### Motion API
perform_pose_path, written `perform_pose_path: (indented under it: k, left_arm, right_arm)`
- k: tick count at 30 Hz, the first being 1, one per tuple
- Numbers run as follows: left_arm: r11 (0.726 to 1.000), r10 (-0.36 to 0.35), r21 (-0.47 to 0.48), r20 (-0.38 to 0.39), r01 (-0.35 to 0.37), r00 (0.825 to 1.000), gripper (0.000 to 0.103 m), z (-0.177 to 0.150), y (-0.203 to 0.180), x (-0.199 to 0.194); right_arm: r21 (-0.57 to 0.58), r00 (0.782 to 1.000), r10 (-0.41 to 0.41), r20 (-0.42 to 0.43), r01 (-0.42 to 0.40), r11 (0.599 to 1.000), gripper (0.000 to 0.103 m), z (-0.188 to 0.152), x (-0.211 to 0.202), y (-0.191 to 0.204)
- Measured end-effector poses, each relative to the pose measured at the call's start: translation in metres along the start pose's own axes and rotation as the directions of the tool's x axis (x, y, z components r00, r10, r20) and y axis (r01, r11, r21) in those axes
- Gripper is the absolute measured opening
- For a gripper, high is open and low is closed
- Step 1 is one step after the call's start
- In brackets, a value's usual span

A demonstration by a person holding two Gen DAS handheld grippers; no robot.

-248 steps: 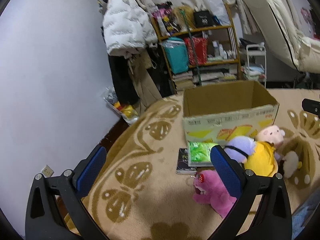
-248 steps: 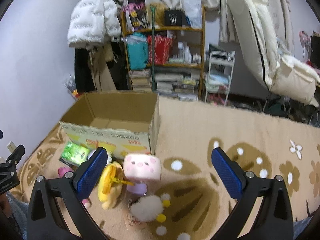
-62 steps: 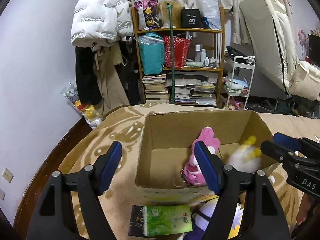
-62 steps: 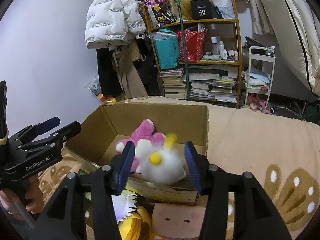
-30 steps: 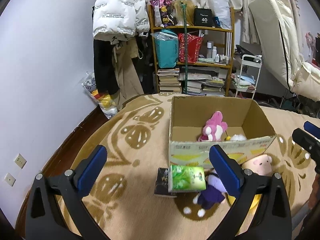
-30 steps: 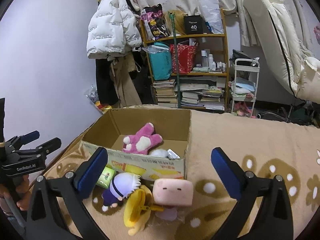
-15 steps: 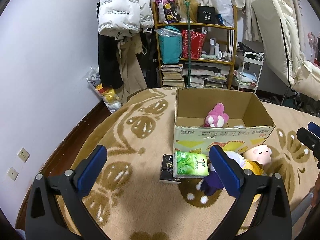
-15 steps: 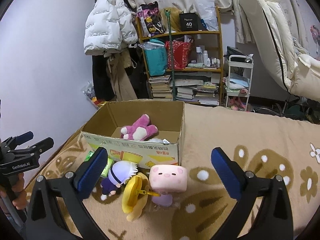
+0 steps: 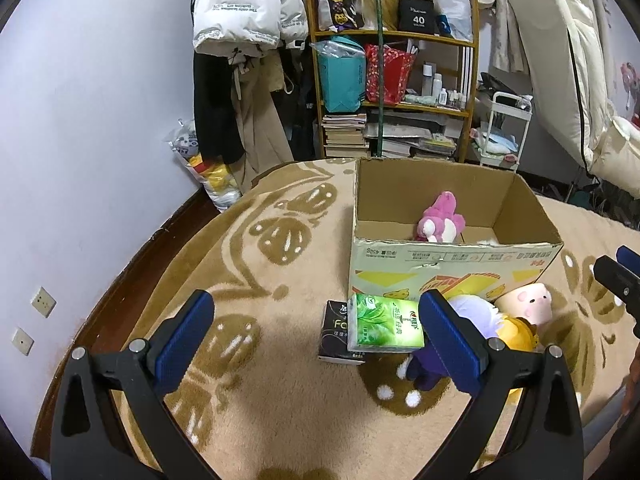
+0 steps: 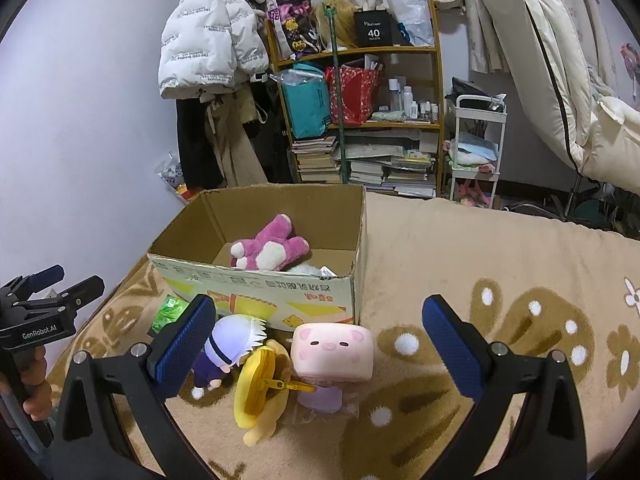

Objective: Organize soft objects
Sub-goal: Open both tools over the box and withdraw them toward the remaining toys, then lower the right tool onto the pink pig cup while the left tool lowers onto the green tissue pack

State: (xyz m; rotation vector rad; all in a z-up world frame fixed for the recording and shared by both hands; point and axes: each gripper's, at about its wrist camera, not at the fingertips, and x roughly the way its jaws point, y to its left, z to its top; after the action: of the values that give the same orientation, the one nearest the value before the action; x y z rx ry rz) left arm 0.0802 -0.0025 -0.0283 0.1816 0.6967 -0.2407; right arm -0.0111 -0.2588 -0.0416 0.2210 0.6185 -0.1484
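Note:
An open cardboard box (image 9: pixel 456 258) (image 10: pixel 264 290) stands on the rug. A pink plush bear (image 9: pixel 438 224) (image 10: pixel 270 250) and a white fluffy toy (image 10: pixel 306 270) lie inside it. In front of the box lie a pink square pig plush (image 10: pixel 332 352) (image 9: pixel 526 306), a yellow plush (image 10: pixel 262 392) and a purple doll with white hair (image 10: pixel 228 344) (image 9: pixel 472 316). My left gripper (image 9: pixel 314 342) is open and empty above the rug, left of the toys. My right gripper (image 10: pixel 320 346) is open and empty, above the pig plush.
A green tissue pack (image 9: pixel 384 328) and a black pack (image 9: pixel 336 336) lie by the box's front left corner. A cluttered shelf (image 10: pixel 360 120), hanging coats (image 10: pixel 212 64) and a white cart (image 10: pixel 476 148) stand behind. A patterned tan rug (image 10: pixel 500 280) covers the floor.
Both grippers let their toys go into the box, opened wide and drew back from it. They now sit lower and closer to the toys on the rug.

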Motion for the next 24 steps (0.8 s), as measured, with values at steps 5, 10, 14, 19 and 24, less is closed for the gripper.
perform_pose_path:
  k: [5, 10, 14, 19, 24]
  left_arm:
    - [0.999, -0.022, 0.031, -0.022, 0.022, 1.000, 0.101, 0.000, -0.010, 0.013]
    - [0.998, -0.021, 0.065, -0.040, 0.023, 0.999, 0.101, 0.000, -0.021, 0.026]
    - [0.995, -0.036, 0.088, -0.047, 0.040, 0.998, 0.101, 0.001, -0.029, 0.035]
    - [0.991, -0.029, 0.127, -0.068, 0.037, 0.997, 0.101, 0.000, -0.043, 0.049]
    - [0.985, -0.006, 0.174, -0.081, 0.020, 0.997, 0.101, -0.005, -0.056, 0.064]
  right_arm:
    - [0.003, 0.999, -0.007, -0.041, 0.008, 1.000, 0.103, 0.000, 0.012, 0.000]
    - [0.002, 0.997, -0.012, -0.083, 0.012, 1.000, 0.103, -0.003, 0.026, -0.001]
    - [0.007, 0.994, -0.013, -0.112, 0.014, 1.000, 0.103, -0.007, 0.038, -0.003]
    - [0.014, 0.990, -0.013, -0.142, 0.015, 1.000, 0.103, -0.008, 0.051, -0.006]
    - [0.026, 0.986, -0.012, -0.166, 0.016, 1.000, 0.103, -0.009, 0.061, -0.007]
